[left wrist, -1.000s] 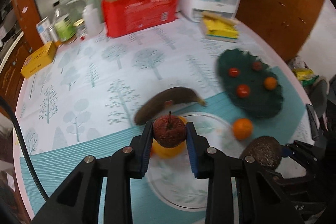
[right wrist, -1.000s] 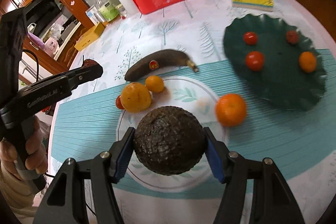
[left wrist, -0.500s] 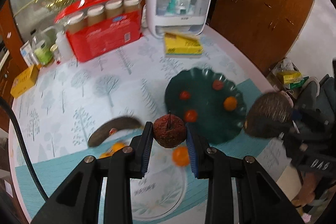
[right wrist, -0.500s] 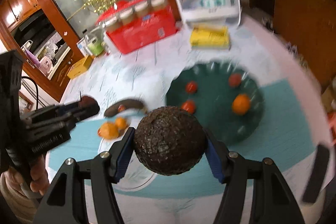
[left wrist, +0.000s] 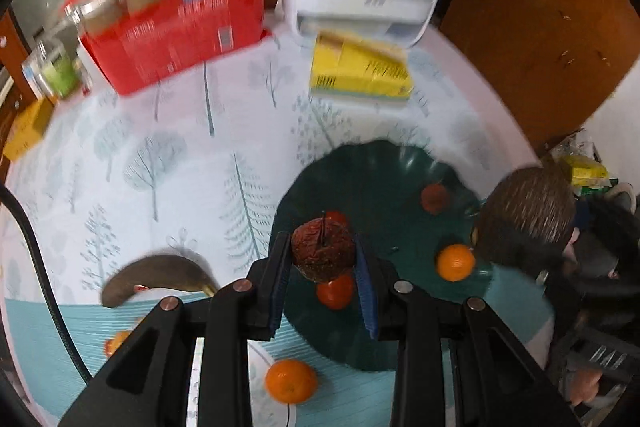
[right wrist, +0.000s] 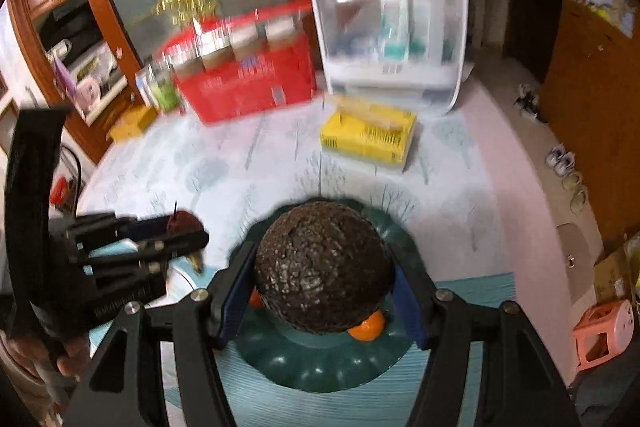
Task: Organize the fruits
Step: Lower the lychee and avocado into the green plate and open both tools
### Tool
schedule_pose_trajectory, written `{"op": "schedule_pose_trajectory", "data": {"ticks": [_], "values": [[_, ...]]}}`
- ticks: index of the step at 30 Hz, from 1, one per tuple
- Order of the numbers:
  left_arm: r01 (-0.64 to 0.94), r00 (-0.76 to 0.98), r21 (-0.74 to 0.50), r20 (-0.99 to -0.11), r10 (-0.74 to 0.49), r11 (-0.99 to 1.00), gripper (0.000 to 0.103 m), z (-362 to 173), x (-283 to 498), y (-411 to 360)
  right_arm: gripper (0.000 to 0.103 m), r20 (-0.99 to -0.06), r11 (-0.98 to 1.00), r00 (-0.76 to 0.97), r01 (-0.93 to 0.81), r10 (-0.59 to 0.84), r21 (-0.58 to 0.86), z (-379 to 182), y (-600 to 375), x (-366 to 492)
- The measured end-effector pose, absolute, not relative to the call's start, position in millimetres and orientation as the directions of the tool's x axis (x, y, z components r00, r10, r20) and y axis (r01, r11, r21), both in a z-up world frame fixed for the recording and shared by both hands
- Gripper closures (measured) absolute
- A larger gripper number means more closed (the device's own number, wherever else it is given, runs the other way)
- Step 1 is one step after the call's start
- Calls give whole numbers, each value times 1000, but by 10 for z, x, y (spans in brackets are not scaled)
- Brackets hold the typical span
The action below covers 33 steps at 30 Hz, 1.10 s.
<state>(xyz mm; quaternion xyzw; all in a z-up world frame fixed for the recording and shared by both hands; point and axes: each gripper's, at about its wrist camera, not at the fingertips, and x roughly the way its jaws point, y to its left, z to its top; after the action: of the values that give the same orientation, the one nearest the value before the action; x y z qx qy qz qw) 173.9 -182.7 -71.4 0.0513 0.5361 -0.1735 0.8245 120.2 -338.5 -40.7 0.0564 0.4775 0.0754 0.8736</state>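
above the dark green plate [left wrist: 360, 179], at six o'clock in each view, left tongs [left wrist: 323, 281] are clamped on a small red fruit [left wrist: 323, 254] and right tongs [right wrist: 322, 297] on a dark rough avocado [right wrist: 320, 267]. carrying step; next seems lowering both onto bare plate spots, then unclamping.

Blurred: your red basket [left wrist: 172, 27] and white case [right wrist: 390, 39].
Hidden: most of your green plate [right wrist: 320, 359], behind the avocado [right wrist: 322, 269].
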Motion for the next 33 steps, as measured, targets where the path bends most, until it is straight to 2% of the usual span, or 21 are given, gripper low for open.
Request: {"op": "schedule_pose_trajectory", "data": {"ticks": [5,9,18,21,23,24,29,33], "values": [[304,279,-102,-941,-191,947,73,-1230,1927,-1921,39,-877,975,426,-104,220,194,-1002,-3341,1349],[289,234,-92,-958,-163,953,73,-1497,2024,-1995,39,-895,972,383,-133,228,191,-1262,-3285,1394],[298,204,-95,-966,-160,950,71,-1705,2061,-2146,39,-897,970,382,-178,223,165,-1416,-3237,1496],[305,216,-89,-963,-159,948,59,-1678,2028,-2149,39,-892,971,404,-199,204,132,-1406,-3198,1500],[305,222,-93,-961,-166,948,46,-1644,1993,-2151,39,-884,973,432,-214,177,90,-1368,-3165,1479],[302,227,-94,-959,-168,949,44,-1626,1988,-2138,39,-882,973,440,-217,168,77,-1352,-3154,1476],[285,253,-106,-950,-181,953,23,-1457,1895,-2004,38,-859,970,478,-233,180,73,-1209,-3170,1396],[280,269,-122,-942,-200,952,21,-1302,1813,-1918,38,-845,973,507,-222,169,62,-1086,-3176,1316]]}}
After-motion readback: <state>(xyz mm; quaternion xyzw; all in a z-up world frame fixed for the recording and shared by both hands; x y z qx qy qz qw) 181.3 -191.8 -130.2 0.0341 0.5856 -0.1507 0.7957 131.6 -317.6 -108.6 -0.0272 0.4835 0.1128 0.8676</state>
